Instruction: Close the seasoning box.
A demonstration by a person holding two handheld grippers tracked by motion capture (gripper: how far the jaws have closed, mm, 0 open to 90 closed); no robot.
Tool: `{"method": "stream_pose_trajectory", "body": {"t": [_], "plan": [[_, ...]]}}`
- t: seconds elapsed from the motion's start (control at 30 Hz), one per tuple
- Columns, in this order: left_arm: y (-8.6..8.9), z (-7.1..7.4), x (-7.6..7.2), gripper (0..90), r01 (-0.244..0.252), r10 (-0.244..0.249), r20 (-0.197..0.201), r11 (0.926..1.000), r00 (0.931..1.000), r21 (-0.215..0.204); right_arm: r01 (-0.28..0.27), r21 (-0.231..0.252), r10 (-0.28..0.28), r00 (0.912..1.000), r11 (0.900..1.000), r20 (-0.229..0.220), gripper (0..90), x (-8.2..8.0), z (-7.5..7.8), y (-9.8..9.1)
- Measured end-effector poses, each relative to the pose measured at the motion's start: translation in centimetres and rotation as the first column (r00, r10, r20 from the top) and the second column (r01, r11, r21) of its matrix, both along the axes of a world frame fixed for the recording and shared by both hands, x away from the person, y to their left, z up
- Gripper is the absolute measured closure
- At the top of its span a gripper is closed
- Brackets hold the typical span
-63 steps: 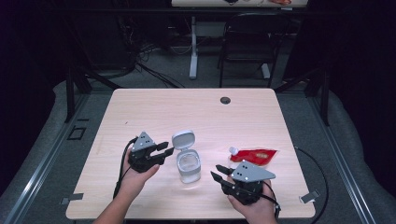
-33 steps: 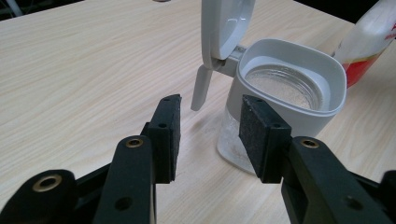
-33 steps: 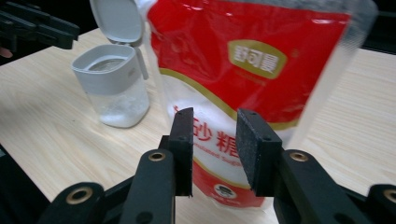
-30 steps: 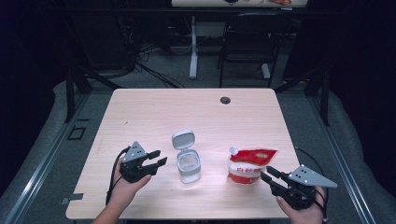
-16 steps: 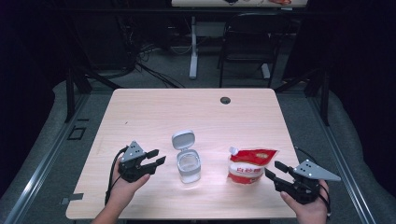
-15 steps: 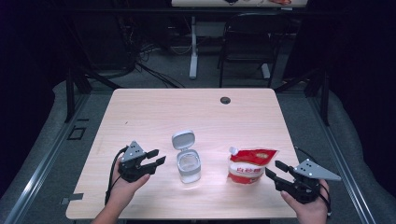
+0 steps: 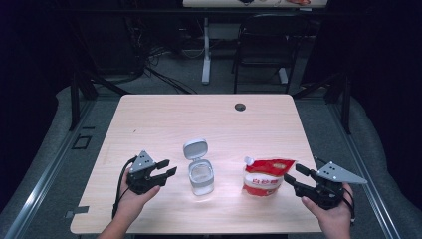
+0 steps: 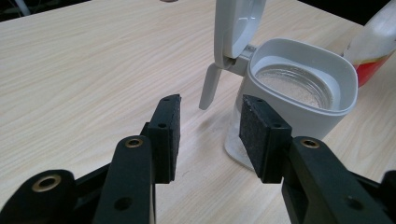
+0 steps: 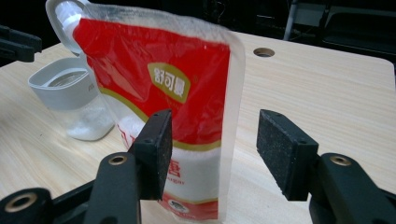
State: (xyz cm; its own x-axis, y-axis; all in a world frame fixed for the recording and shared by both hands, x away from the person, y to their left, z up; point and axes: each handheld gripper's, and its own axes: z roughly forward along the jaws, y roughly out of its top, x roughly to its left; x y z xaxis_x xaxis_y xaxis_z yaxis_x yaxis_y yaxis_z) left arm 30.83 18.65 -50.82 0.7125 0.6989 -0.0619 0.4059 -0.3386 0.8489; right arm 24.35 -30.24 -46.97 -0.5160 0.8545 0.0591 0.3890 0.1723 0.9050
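1. High view showed the red pouch (image 7: 267, 177) standing upright on the table (image 7: 164, 119), just right of the open-lidded jar (image 7: 200, 174).
2. Right hand-held gripper (image 7: 296, 177): jaws had just been opening, now spread wide, pads clear of the pouch. Left hand-held gripper (image 7: 165, 170): spread, empty, beside the jar.
3. Risk, judged: the soft pouch stands unsupported; a nudge from the right jaws could tip it and spill granules from its spout.
4. Count: one pouch, one jar, two grippers.
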Motion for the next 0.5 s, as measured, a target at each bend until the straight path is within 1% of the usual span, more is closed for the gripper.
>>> {"method": "stream_pose_trajectory", "body": {"t": [0.1,0.13,0.17,0.2,0.27,0.33,0.4,0.5], "plan": [[-0.1,0.0,0.0,58.8,0.003,-0.003,0.000,1.0000,1.0000,-0.001,-0.008,-0.004,0.008,1.0000,1.0000,0.003,45.9,0.2,0.4,-0.1],[-0.1,0.0,0.0,58.8,0.003,-0.003,0.002,1.0000,1.0000,-0.002,-0.008,0.009,0.008,1.0000,0.9999,0.005,45.9,0.2,0.4,-0.1],[-0.1,0.0,0.0,58.8,0.003,-0.003,0.002,1.0000,1.0000,-0.002,-0.009,0.003,0.009,0.9999,1.0000,0.005,45.9,0.3,0.5,-0.2],[0.0,0.0,0.0,58.8,0.002,-0.002,0.001,1.0000,1.0000,-0.002,-0.013,0.013,0.012,0.9999,0.9998,0.005,45.8,0.4,0.6,-0.2],[0.0,0.0,0.0,58.8,0.000,0.000,0.004,1.0000,1.0000,-0.003,-0.021,0.016,0.021,0.9998,0.9997,0.004,45.7,0.6,0.7,-0.2],[0.0,0.0,0.1,58.7,-0.001,0.001,0.001,1.0000,1.0000,-0.003,-0.035,0.024,0.034,0.9994,0.9991,0.005,45.7,0.9,0.7,-0.1],[0.0,0.0,0.1,58.7,-0.002,0.002,0.000,1.0000,1.0000,-0.003,-0.046,0.018,0.046,0.9989,0.9988,0.005,45.8,1.1,0.8,0.1],[0.1,0.0,0.1,58.7,-0.002,0.002,0.000,1.0000,1.0000,-0.001,-0.067,0.023,0.067,0.9978,0.9975,0.002,46.1,1.5,0.8,0.4]]}}
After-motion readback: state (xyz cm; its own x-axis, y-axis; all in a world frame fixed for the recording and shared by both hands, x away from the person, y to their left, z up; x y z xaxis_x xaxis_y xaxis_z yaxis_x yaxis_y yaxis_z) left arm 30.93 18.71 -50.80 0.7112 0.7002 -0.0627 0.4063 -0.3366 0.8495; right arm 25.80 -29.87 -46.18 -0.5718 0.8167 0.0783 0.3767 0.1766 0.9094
